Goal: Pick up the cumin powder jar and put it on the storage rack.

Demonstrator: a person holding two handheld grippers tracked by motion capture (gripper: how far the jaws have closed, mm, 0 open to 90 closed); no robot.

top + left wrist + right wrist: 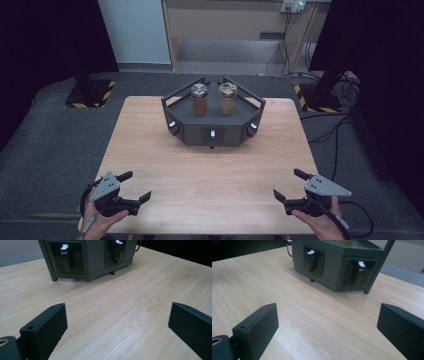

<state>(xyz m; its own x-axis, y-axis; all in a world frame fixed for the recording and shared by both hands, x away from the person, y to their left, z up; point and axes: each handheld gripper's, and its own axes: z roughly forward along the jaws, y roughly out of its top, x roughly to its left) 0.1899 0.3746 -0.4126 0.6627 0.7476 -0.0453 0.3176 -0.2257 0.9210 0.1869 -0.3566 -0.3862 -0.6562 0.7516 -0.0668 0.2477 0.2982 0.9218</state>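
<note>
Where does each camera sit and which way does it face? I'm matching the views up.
High view: above the near side, looking down at the table; both hands with left claw and right claw.
Left gripper view: faces the grey stand between open jaws.
Right gripper view: same stand, other side.
Both share the stand.

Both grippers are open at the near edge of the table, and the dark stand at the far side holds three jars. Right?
Not quite: the high view shows two jars on the stand, not three. Both the left gripper and the right gripper are open at the table's near edge.
</note>
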